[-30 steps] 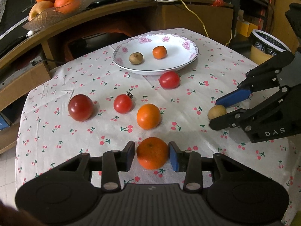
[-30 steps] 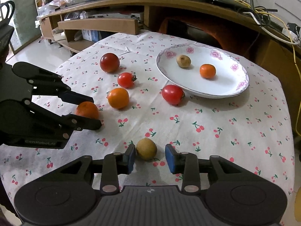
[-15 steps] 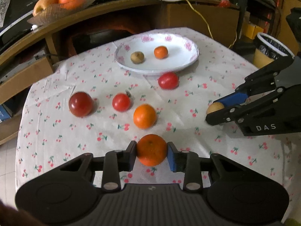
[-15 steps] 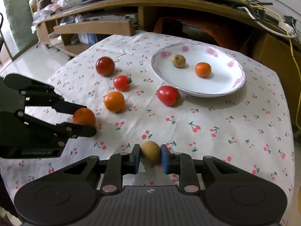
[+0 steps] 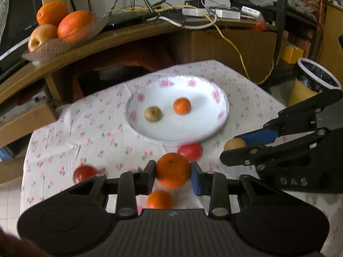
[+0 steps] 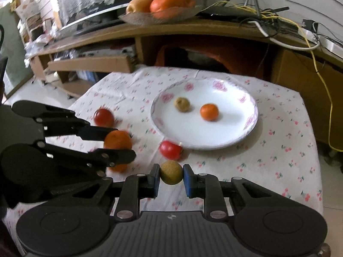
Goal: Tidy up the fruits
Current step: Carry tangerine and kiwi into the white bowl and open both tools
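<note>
My left gripper (image 5: 172, 175) is shut on an orange (image 5: 172, 169) and holds it above the table, short of the white flowered plate (image 5: 223, 111). My right gripper (image 6: 171, 176) is shut on a small yellow-brown fruit (image 6: 171, 172), also lifted. The plate (image 6: 246, 132) holds a small brown fruit (image 6: 182, 104) and a small orange (image 6: 209, 112). On the cloth lie a red tomato (image 6: 170, 149) by the plate's near rim, a dark red tomato (image 6: 103, 117) and another orange (image 5: 159, 199). The left gripper with its orange (image 6: 117, 139) shows in the right wrist view.
The table wears a white cherry-print cloth (image 6: 278, 150). Behind it runs a wooden shelf (image 5: 107, 36) with a glass bowl of large fruit (image 5: 64, 21) and cables. A lined bin (image 5: 317, 81) stands on the floor at the right.
Both grippers have risen off the table with their fruit and moved forward toward the plate. The right gripper closed on the small fruit a second ago.
</note>
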Motion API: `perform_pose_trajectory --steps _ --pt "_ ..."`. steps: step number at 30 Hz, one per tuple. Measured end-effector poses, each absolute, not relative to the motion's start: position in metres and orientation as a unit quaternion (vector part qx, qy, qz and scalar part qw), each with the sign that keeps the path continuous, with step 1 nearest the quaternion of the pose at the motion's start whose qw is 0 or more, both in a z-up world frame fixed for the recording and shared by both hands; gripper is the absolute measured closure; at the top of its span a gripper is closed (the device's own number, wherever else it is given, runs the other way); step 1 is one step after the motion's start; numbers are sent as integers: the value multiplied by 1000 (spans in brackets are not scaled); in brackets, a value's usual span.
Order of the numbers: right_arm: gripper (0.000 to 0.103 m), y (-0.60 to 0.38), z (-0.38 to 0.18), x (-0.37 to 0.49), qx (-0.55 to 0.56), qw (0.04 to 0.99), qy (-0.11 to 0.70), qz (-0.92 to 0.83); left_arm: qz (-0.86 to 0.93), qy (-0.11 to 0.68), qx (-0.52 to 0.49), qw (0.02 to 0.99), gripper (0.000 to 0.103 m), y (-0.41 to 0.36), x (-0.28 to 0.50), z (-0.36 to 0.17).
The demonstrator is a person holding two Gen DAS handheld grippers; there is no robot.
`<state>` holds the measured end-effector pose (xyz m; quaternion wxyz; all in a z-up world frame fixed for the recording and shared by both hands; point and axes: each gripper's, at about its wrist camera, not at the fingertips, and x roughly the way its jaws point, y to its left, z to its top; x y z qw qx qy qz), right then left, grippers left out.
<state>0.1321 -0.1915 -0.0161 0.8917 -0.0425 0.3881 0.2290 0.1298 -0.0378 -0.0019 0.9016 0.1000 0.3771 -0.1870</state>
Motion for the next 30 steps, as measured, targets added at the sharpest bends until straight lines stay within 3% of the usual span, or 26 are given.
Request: perform_pose_trajectory --steps 14,30 --pt "81 -199 -16 187 -30 912 371 172 -160 377 86 908 65 -54 199 -11" --pt "76 -203 -34 210 -22 908 383 168 -153 396 86 901 64 -58 216 -31"
